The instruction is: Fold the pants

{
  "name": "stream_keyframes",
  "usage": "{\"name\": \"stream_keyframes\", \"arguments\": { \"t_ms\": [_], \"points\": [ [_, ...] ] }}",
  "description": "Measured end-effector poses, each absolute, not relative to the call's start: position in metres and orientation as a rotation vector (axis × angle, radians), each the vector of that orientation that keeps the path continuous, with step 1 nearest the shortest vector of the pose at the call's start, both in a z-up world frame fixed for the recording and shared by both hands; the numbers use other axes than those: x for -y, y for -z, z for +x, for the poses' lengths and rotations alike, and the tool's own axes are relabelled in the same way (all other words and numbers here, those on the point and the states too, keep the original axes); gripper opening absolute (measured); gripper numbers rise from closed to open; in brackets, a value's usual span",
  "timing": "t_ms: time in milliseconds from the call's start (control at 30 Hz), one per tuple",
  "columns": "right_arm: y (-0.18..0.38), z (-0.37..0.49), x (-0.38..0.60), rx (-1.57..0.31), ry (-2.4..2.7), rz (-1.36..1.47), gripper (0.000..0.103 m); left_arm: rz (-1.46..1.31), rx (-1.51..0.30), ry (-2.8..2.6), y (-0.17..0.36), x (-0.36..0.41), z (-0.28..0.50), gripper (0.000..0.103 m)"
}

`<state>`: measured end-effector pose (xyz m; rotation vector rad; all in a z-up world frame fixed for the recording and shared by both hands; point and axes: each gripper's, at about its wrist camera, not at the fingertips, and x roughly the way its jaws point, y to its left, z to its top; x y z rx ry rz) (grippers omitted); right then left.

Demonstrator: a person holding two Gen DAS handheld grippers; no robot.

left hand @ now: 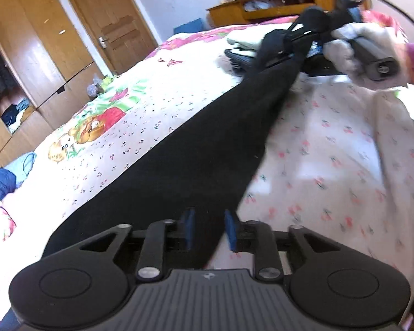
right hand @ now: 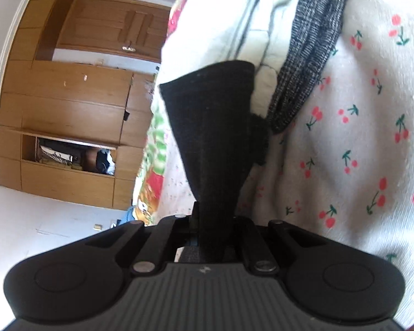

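Long black fabric pants stretched over cherry-print bedsheet. Right gripper pinches one end w/ jaws pressed together; left gripper spread, pads apart, fabric btwn them.

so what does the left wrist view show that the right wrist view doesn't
Only the left wrist view: the long black pants stretched across the bed, the open left gripper, the gloved hand holding the right gripper, a wooden headboard shelf.
Only the right wrist view: the right gripper shut on the pants' end, a grey knitted garment.
Both: the cherry-print bedsheet, wooden door.
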<state>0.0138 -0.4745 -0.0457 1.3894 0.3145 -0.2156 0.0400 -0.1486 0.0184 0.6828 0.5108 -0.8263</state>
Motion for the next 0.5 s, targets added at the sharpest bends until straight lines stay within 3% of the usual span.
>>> {"name": "stream_keyframes", "arguments": {
  "t_ms": [133,233,500],
  "points": [
    [0.009,0.019,0.463,-0.305,0.209,1.255,0.006,0.683,-0.665,0.807,0.017,0.155,0.073,0.046],
    [-0.031,0.026,0.444,-0.297,0.181,1.114,0.006,0.529,-0.722,0.824,0.009,0.141,0.088,0.046],
    [-0.122,0.083,0.355,-0.321,-0.010,0.756,0.006,0.341,-0.690,0.712,-0.015,0.068,0.085,0.049]
  ]
}}
